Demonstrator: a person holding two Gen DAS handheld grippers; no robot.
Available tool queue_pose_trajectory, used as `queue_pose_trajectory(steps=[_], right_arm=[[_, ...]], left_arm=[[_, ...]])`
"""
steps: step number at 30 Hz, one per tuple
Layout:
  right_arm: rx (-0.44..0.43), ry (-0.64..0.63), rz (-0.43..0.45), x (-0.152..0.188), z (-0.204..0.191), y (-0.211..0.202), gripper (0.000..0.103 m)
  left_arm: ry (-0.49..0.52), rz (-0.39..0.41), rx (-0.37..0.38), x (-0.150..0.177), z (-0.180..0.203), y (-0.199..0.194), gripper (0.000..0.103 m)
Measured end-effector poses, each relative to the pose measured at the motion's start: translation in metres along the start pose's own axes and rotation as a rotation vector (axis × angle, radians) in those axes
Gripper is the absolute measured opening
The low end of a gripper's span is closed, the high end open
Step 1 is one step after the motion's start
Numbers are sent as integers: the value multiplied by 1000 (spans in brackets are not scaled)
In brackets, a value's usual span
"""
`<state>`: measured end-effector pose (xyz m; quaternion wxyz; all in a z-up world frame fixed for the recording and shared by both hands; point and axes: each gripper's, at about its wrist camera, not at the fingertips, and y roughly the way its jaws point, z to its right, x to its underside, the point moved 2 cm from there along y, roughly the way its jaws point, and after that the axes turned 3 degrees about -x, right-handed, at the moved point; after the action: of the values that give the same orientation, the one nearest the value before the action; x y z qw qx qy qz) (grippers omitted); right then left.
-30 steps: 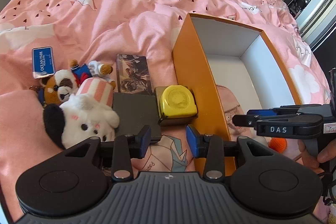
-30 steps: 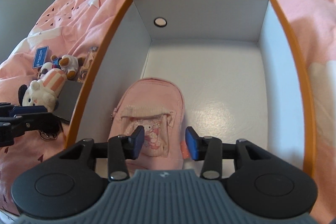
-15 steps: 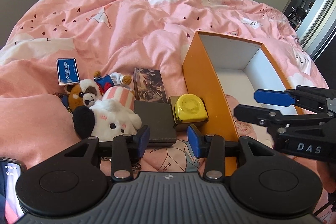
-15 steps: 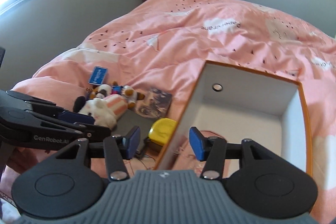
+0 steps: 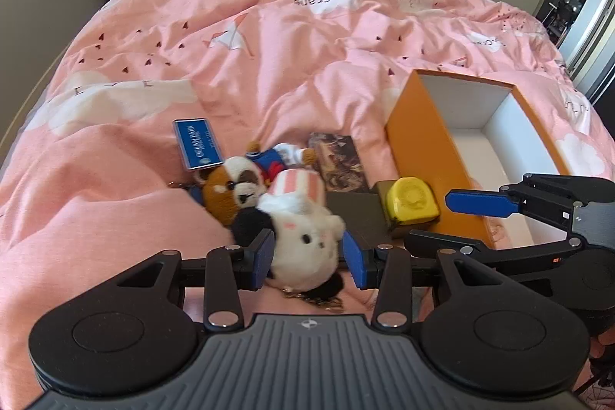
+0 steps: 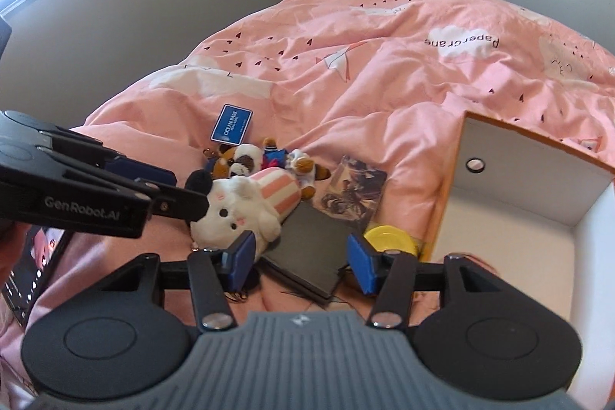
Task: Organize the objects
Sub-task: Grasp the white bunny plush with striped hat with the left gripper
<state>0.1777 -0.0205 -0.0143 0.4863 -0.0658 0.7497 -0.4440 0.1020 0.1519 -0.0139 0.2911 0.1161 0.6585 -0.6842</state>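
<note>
Left of the orange box (image 5: 423, 156), the white plush (image 5: 303, 237) lies between the spread, unclenched fingers of the left gripper (image 5: 307, 256). Right gripper (image 6: 300, 258) hangs released over the black notebook (image 6: 311, 244). A shallow pinch might let the soft plush slip free.

White plush rabbit (image 5: 303, 241) with striped pink ear lies on its side, touching the brown plush (image 5: 234, 187), well left of the orange box (image 5: 423, 156).

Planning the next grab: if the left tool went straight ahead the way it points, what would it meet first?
Probably the white plush: it sits between the open left tool's fingers, though depth is unclear.
</note>
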Motion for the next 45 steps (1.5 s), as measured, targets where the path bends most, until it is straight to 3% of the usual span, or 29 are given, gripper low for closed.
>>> queue_pose_trajectory(steps=[3, 7, 12, 17, 26, 32, 38, 45], right_arm=[[-17, 17, -24, 1, -6, 13, 55], [-9, 35, -69, 1, -5, 31, 46], [-27, 57, -109, 0, -1, 47, 46], [-27, 79, -132, -1, 3, 62, 46], [-39, 91, -156, 2, 8, 79, 46], [-40, 93, -168, 2, 12, 84, 46], [-54, 79, -165, -1, 11, 82, 46], [-116, 57, -138, -24, 3, 81, 46]], left_arm=[[-7, -23, -6, -2, -11, 2, 49], [-1, -59, 7, -5, -20, 8, 49], [8, -93, 47, -11, -25, 21, 49], [28, -115, 44, -18, -26, 42, 61], [-13, -212, 126, -27, -28, 84, 76], [-14, -277, 160, -25, -26, 106, 73], [-11, -229, 156, -26, -26, 87, 66], [19, -71, 72, -55, -43, 33, 66]])
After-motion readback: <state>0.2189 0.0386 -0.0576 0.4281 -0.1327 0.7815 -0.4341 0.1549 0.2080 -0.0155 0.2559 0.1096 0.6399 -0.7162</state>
